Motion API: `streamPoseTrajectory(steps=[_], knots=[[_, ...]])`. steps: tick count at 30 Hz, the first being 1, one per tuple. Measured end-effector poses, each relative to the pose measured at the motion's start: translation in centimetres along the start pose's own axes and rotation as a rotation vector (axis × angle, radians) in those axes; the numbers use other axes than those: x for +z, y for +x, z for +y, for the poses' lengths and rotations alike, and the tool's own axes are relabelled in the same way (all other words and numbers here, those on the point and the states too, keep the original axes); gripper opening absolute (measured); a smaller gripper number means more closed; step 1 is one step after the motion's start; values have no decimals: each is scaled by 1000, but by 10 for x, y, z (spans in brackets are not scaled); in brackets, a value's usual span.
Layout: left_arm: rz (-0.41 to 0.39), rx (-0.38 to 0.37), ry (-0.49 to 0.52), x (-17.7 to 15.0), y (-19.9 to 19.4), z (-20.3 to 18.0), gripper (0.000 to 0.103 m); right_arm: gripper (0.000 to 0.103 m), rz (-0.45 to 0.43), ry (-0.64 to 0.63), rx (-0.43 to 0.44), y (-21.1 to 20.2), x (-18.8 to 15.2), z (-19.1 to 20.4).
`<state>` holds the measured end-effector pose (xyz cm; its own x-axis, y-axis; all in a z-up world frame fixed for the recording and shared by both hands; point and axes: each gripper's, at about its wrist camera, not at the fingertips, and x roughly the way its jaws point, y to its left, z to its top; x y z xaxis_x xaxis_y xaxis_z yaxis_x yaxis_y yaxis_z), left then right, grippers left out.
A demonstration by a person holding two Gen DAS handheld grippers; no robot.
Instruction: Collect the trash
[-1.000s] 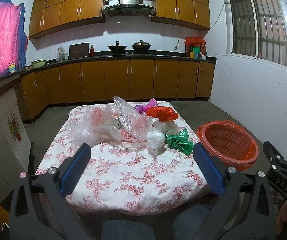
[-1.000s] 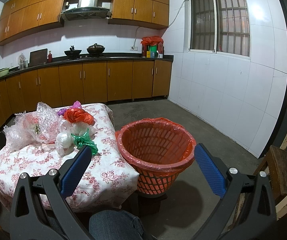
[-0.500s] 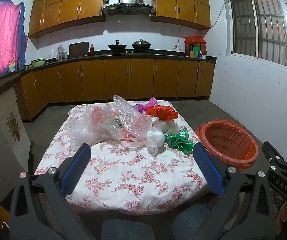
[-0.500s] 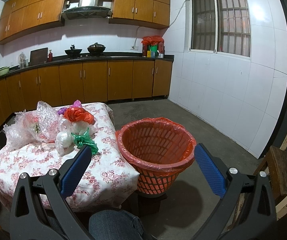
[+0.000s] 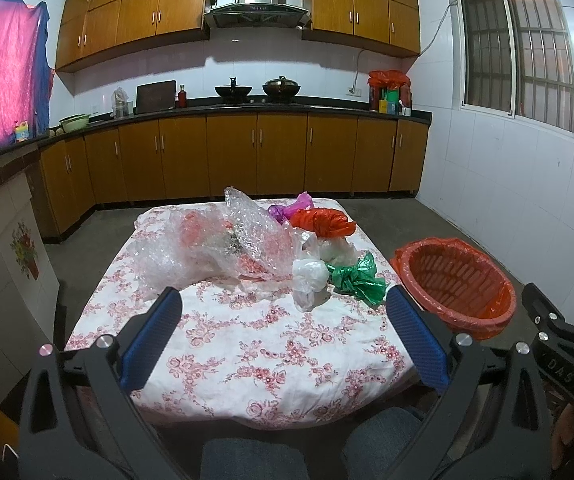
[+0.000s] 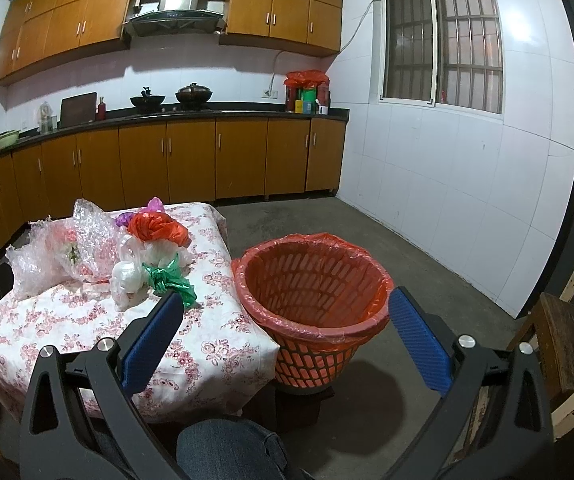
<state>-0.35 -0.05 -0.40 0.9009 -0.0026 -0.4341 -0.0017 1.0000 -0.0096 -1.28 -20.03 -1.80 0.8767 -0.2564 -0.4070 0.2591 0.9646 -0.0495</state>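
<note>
Trash lies on a floral tablecloth (image 5: 247,352): clear bubble wrap (image 5: 215,248), a white bag (image 5: 309,278), a green bag (image 5: 357,278), an orange-red bag (image 5: 321,222) and a purple bag (image 5: 287,210). An orange basket (image 5: 455,288) with a red liner stands right of the table; it also shows in the right wrist view (image 6: 311,284). My left gripper (image 5: 283,312) is open and empty over the table's near half. My right gripper (image 6: 283,316) is open and empty, near the basket's front rim. The green bag (image 6: 169,280) and white bag (image 6: 127,280) show there too.
Brown kitchen cabinets (image 5: 231,156) and a dark counter run along the back wall. A wooden stool (image 6: 563,340) stands at the right. The person's knees in jeans (image 6: 231,448) are at the bottom. The concrete floor (image 6: 367,224) stretches behind the basket.
</note>
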Motion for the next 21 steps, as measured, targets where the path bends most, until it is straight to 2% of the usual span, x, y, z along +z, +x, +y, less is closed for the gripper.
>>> streamPoseTrajectory(steps=[4,7,11,16,18,21], knots=[[8,8,-13,-13,-3,-2,99,101,7,-6,1,5,-3,-2],[33,27,-38,-15,10,4,99,101,19,-18,15,19,-2,2],[90,68,-86,-22,36,27,99,101,35,-26,40,35,0,7],[116,139,-126,-28,53,57,99,101,70,-39,109,67,7,24],[120,174,-137,-30,60,68,99,99,81,-55,162,85,10,36],[117,227,-156,-29,69,87,99,88,111,-80,227,113,13,57]])
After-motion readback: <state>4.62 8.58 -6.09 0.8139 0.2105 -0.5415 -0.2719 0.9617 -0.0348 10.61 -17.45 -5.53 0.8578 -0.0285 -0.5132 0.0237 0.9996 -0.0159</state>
